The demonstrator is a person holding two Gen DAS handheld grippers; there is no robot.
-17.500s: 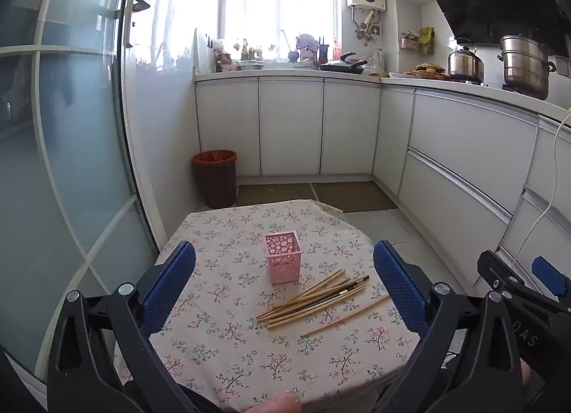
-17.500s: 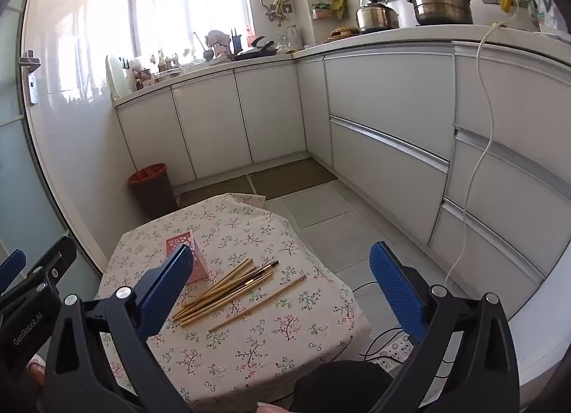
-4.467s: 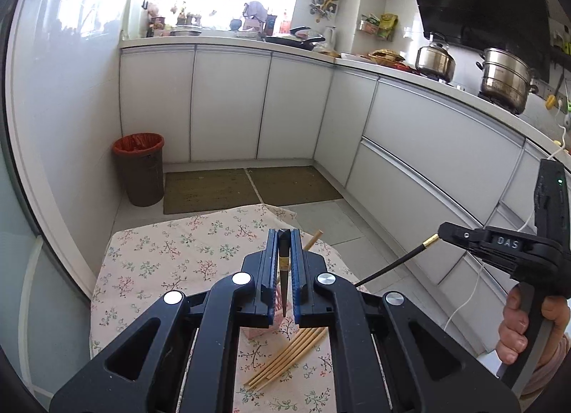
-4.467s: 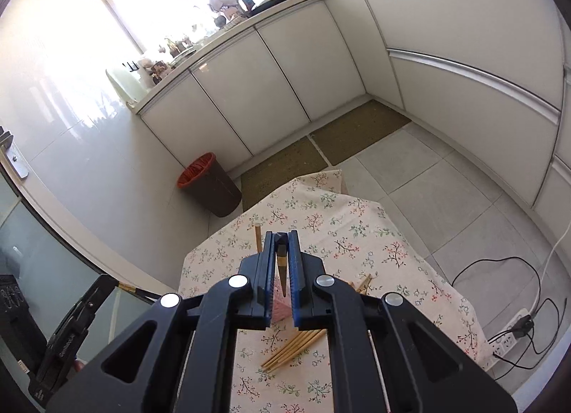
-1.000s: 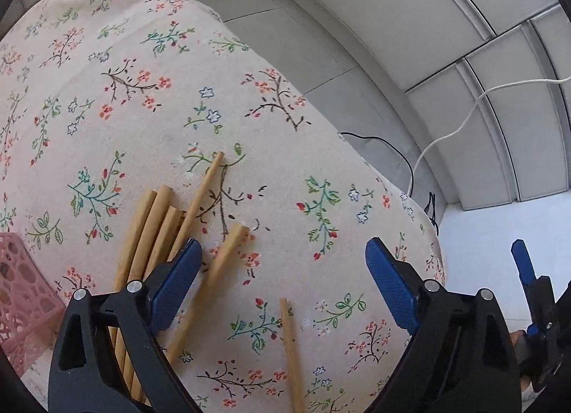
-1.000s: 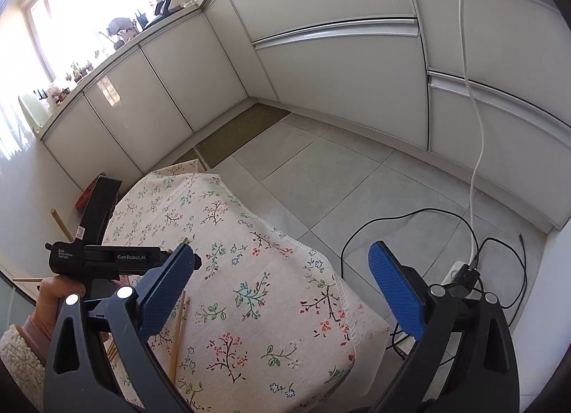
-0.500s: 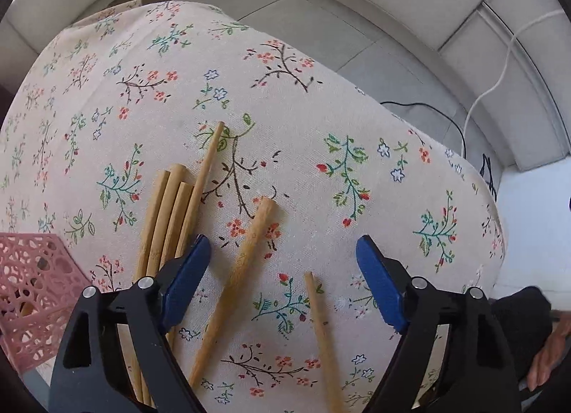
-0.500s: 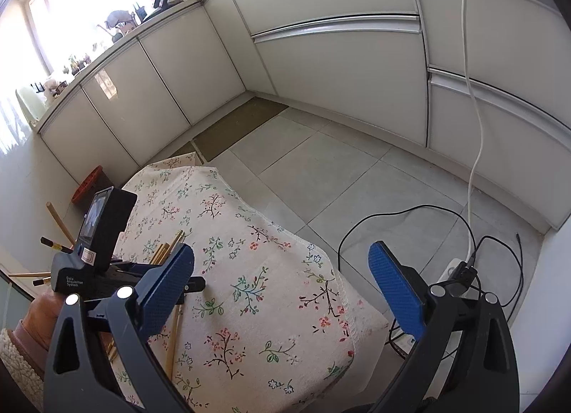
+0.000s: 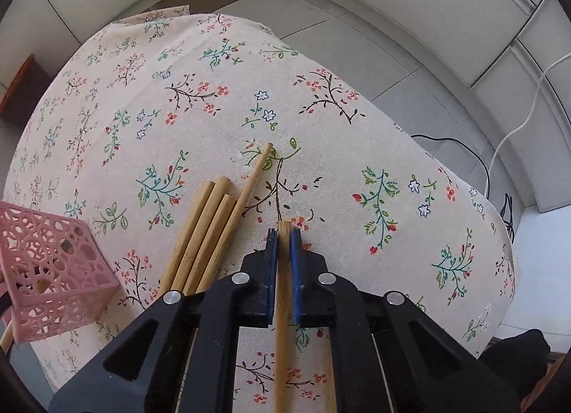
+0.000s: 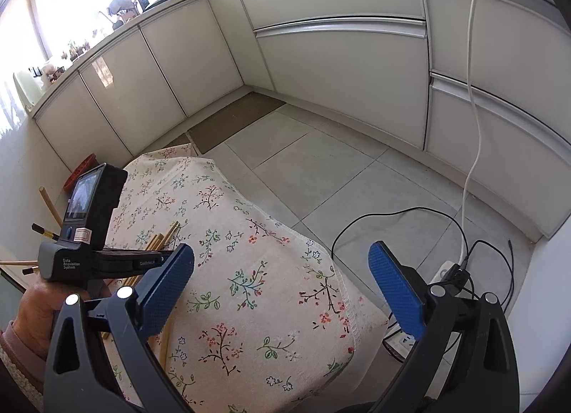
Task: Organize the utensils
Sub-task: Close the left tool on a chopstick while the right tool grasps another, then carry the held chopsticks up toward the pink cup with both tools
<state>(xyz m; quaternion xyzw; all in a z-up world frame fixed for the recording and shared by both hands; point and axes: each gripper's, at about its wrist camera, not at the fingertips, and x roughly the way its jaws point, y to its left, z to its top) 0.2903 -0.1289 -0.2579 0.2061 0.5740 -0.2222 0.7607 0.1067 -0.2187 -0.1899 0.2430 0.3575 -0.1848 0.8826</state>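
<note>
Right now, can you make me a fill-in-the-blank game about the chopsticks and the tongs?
1. The left tongs are shut on one bamboo ____.
2. The basket with holes is coloured ____.
3. The right tongs are wide ____ and hold nothing.
4. The tablecloth is printed with small ____.

Missing words: chopstick, pink, open, flowers

A floral tablecloth covers the table. White cabinets line a tiled floor; cables reach what looks like a power strip.
</note>
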